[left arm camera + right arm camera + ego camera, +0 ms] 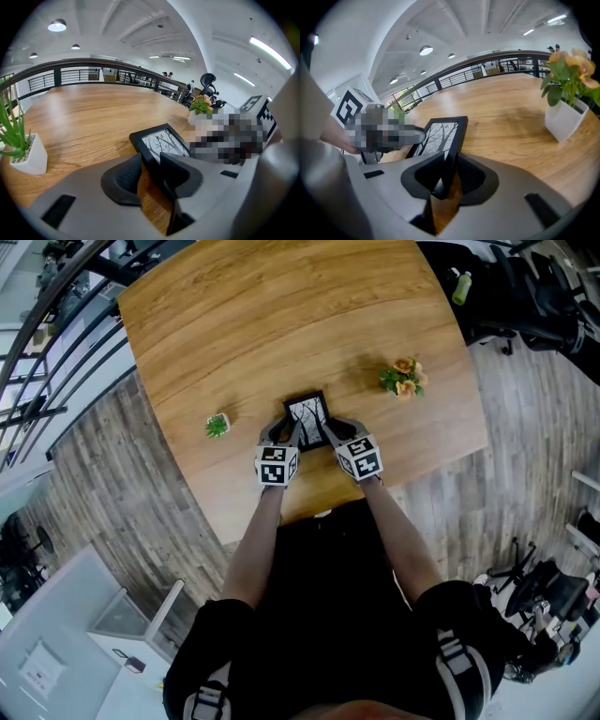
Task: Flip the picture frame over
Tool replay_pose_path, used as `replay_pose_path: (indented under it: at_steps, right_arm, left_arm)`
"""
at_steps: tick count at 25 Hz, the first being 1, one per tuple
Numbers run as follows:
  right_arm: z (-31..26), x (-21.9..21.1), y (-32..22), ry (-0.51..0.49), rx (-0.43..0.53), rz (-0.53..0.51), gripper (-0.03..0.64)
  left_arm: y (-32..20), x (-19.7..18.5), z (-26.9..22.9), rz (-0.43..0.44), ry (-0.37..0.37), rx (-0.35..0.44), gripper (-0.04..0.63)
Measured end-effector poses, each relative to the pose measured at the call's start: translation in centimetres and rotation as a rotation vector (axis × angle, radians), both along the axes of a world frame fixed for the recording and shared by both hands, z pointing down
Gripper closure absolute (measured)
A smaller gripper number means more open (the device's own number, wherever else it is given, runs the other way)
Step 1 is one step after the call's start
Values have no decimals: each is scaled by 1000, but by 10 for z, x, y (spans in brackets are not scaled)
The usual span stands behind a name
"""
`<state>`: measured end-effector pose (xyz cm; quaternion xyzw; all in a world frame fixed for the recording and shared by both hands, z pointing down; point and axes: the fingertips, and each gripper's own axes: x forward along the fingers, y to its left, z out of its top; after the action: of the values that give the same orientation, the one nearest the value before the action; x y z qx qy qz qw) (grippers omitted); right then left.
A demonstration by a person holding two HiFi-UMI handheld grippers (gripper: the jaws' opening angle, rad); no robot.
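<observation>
Picture frame [307, 418] faces image-up on the counter [281, 315]. The right tongs [339, 432] clamp its right edge, and the left tongs [281, 435] slackly straddle its left edge. A potted succulent [217, 425] and a flower pot [404, 378] stand well aside.

Frame [307, 418]: black border, pic of black bare branches on pale grey-white. Table [281, 315]: honey-brown wood grain. Left gripper [284, 432] & right gripper [336, 430]: grey bodies, dark pads, cubes w/ b&w square markers. Plant [217, 425] centre-left: green, white pot. Flowers [404, 378] upper right: orange, green leaves, white pot. Floor [103, 484]: grey planks
</observation>
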<state>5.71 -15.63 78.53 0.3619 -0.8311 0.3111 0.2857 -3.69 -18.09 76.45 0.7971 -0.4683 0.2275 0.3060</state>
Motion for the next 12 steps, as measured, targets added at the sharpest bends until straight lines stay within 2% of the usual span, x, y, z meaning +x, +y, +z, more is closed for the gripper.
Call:
replay_pose_path:
  at_steps: [12]
  right_arm:
    - [3,-2,-3,46,8,3,517]
  left_arm:
    - [-3,0,7,12,-36,-25,468]
